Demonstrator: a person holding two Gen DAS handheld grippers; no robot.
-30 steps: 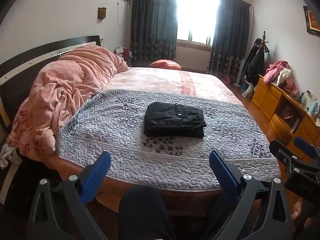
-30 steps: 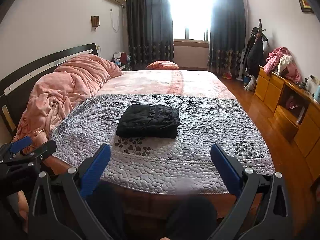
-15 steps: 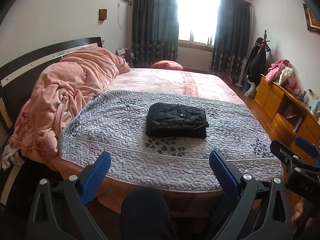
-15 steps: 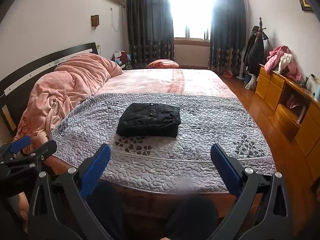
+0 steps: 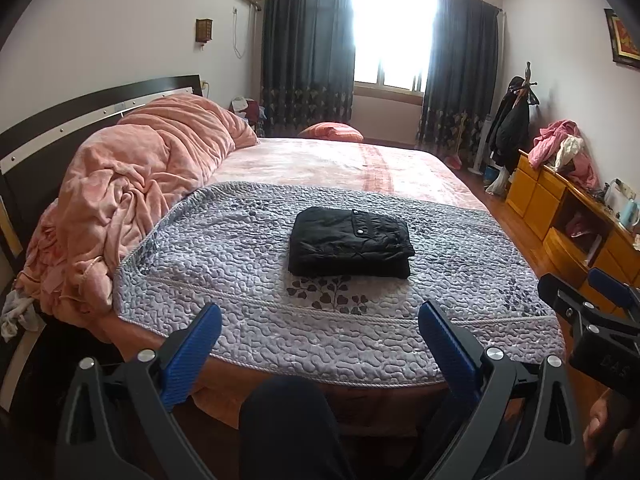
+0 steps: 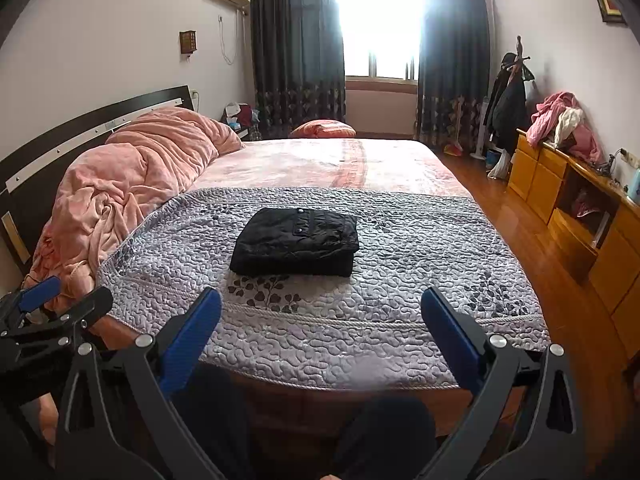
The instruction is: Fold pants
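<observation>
**Black pants folded on the bed, both tools clear**

Blue-padded and spread wide apart, the left tool (image 5: 320,336) holds nothing; its two fingers frame only the near edge of the bed. The right tool (image 6: 320,320) is the same: fingers wide apart, empty, held low in front of the person's knees. Each tool also shows in the other's view, off to the side and well away from the cloth.

Over the last second both views have crept very slightly, and the pants (image 5: 350,242) have kept their shape and their place on the quilt (image 5: 224,264). Neither tool has gone back toward them. I judge from this that the folding is done, or as good as done, and the person is backing off rather than setting up another fold.

From the tools outward: first the bed's near edge, then a stretch of bare grey quilt with a leaf print, then the pants, well apart from both tools and roughly midway across the quilt. They lie as a compact black rectangle, layers stacked, a snap button showing on top. Beyond and to the left is a heaped pink blanket (image 5: 132,192), not touching the pants.
</observation>
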